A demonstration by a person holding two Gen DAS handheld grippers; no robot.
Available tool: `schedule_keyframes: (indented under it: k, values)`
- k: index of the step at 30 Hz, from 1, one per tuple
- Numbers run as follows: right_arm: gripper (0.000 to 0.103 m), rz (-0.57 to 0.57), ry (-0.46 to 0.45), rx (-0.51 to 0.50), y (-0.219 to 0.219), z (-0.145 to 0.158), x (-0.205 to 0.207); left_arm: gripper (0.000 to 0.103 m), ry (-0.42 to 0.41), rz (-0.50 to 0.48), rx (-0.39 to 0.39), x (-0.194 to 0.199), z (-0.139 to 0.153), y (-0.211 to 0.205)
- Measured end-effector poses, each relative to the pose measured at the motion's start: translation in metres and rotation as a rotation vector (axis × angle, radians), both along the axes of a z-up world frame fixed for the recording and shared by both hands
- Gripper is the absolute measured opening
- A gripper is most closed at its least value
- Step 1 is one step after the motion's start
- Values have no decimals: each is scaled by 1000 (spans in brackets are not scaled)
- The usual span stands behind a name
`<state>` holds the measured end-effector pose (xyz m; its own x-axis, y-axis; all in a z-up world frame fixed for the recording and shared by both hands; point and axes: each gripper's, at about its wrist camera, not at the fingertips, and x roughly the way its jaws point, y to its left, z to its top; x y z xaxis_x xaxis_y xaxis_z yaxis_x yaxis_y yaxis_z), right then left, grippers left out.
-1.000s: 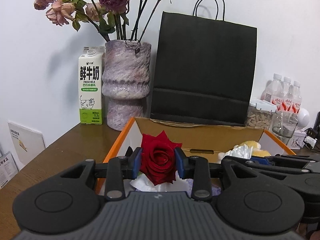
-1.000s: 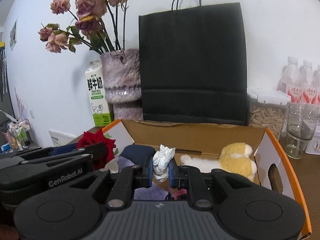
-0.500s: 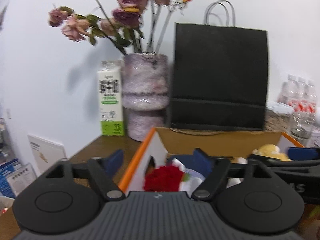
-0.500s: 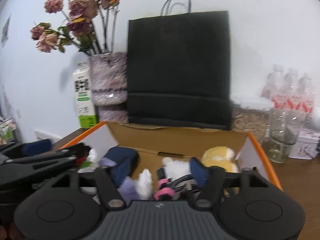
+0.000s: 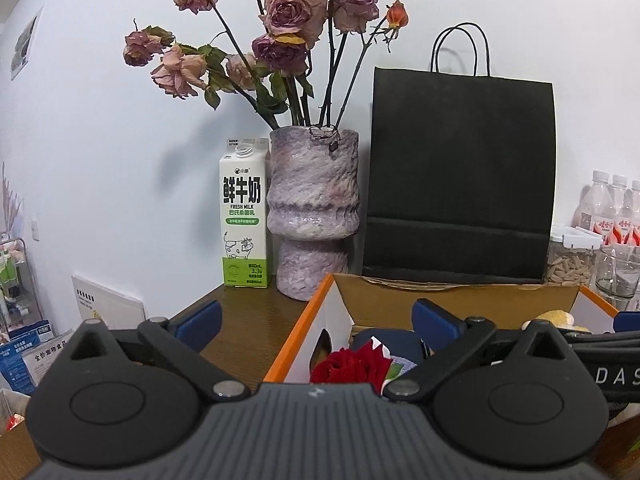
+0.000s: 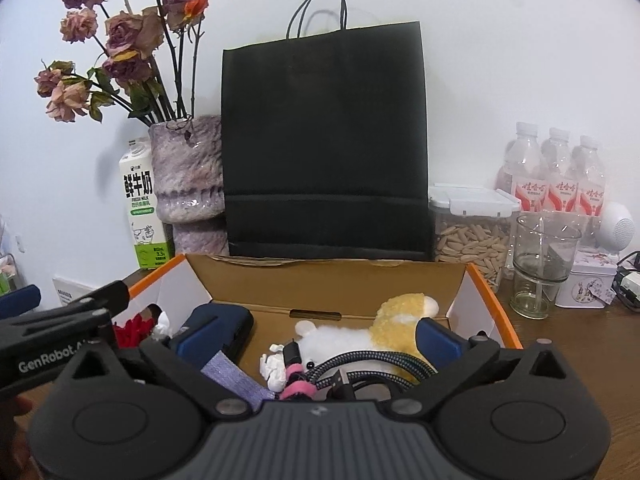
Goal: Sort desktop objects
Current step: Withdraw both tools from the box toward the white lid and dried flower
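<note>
An open cardboard box with orange edges sits on the wooden desk; it also shows in the left wrist view. Inside lie a red rose, a crumpled white tissue, a yellow-white plush toy, a braided cable with a pink tie, a dark blue case and a purple cloth. My left gripper is open and empty above the box's left wall. My right gripper is open and empty above the box's contents.
Behind the box stand a black paper bag, a marbled vase of dried roses and a milk carton. At the right are a jar of seeds, a glass, water bottles and a small tin.
Both grippers have opened and drawn back. The left one let go of the red rose, the right one let go of the white tissue; both now lie in the box.
</note>
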<state>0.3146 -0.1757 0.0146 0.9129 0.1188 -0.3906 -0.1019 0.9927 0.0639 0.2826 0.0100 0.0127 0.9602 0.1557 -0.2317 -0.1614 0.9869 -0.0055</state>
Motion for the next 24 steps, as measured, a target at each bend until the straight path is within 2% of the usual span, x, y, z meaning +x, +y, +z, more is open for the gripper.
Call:
schedule_keyframes:
  k: [9, 16, 24]
  values:
    - [103, 6, 0, -36, -2, -1, -10, 103, 9, -27, 25, -8, -5, 0]
    - [103, 14, -27, -56, -9, -1, -29, 103, 21, -46, 23, -20, -7, 9]
    - [103, 60, -16, -115, -11, -11, -56, 103, 23, -78, 45, -42, -11, 18]
